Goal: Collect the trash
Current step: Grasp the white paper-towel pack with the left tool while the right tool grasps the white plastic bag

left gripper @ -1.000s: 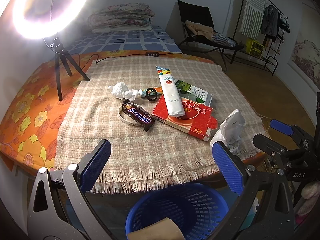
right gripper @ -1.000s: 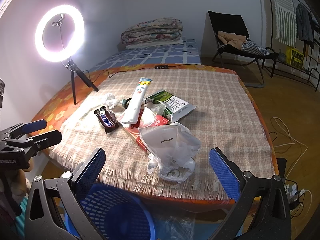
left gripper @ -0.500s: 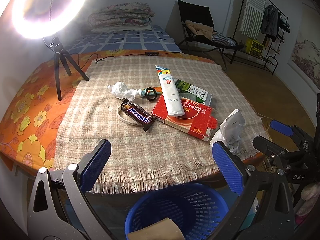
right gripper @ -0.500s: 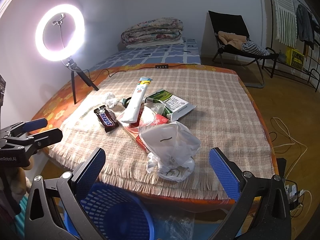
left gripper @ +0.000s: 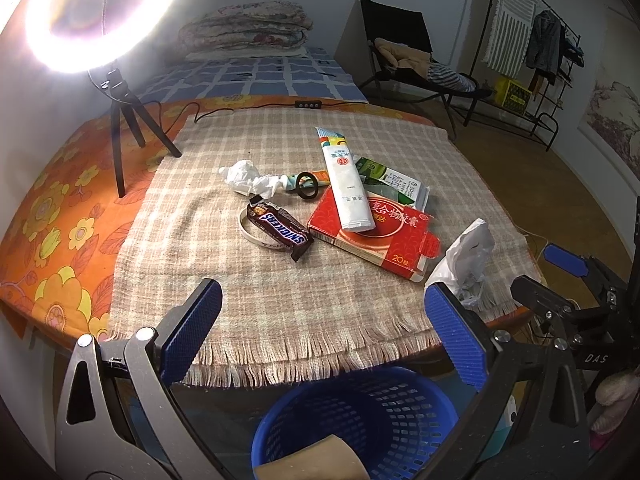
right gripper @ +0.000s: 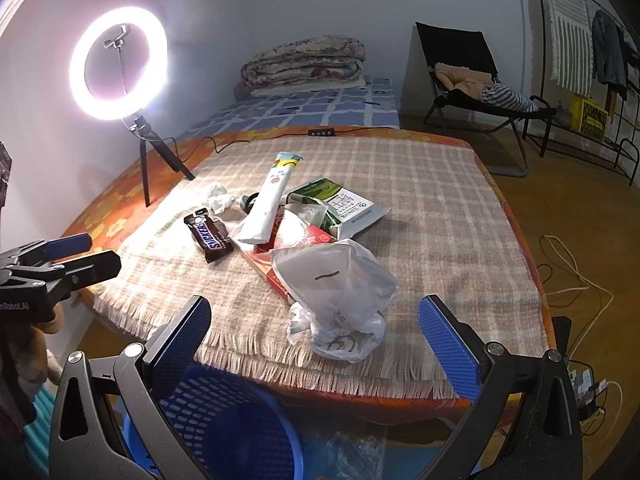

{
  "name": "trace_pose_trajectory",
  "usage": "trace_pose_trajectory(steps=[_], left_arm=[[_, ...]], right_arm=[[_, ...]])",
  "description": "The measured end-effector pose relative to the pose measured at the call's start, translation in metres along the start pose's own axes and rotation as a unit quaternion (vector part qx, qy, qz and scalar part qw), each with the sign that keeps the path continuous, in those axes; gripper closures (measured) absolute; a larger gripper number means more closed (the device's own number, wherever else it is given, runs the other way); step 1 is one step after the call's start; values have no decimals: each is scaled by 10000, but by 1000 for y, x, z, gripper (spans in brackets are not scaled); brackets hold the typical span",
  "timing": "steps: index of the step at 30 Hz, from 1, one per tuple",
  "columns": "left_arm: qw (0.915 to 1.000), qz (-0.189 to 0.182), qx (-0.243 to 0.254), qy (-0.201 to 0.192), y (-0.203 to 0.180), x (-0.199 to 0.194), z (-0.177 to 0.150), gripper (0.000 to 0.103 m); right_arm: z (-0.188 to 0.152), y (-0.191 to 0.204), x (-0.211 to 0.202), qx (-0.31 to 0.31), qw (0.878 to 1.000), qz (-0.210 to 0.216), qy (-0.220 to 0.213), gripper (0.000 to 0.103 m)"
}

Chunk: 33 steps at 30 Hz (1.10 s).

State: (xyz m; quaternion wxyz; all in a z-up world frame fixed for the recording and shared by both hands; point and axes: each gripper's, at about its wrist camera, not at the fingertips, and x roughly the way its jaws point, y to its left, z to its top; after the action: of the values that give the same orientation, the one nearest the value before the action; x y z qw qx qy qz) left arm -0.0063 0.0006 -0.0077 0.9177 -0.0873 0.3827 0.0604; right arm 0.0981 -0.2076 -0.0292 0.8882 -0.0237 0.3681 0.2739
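While both the left tool [left gripper: 320, 334] and right tool [right gripper: 316, 340] were held wide open and empty, trash such as the plastic bag [right gripper: 340, 300] lay on the tabletop [right gripper: 440, 216], beyond the near basket [left gripper: 360, 412] positioned for dropping.

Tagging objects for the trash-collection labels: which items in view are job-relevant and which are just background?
Job:
Snickers wrapper
red box
white tube
green-white packet
crumpled tissue
plastic bag
blue basket
left tongs and right tongs, both open and empty

Background:
ring light
folded quilt
black chair
clothes rack
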Motion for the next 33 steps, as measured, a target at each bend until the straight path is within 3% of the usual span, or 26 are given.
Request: trace_pose_trajectory(steps=[10,16,22,24,28,30,33], left_arm=[[9998,183,-18,104,14,20,25,0],[9995,-5,-156,281,20,40,42,0],[9988,-174,-75,441,9,67,61,1],[9981,-289,-104,538,5,81,69,9],[9957,-514,-224,740,0,107,84,14],[9948,-548,-274,819,-2,120,89,21],[9939,-497,-276,943,-7,143,97,24]], right_arm=[[-8,-10,20,-76,9997,106,226,0],[-18,-20,40,-288,9980,16,571,0],[-16,-38,59,181,9968,216,744,0],[-16,-39,65,248,9962,260,789,0],[-14,-32,77,94,9962,209,845,0],[-15,-29,81,21,9961,200,859,1],[-15,-26,87,-22,9958,197,891,0]])
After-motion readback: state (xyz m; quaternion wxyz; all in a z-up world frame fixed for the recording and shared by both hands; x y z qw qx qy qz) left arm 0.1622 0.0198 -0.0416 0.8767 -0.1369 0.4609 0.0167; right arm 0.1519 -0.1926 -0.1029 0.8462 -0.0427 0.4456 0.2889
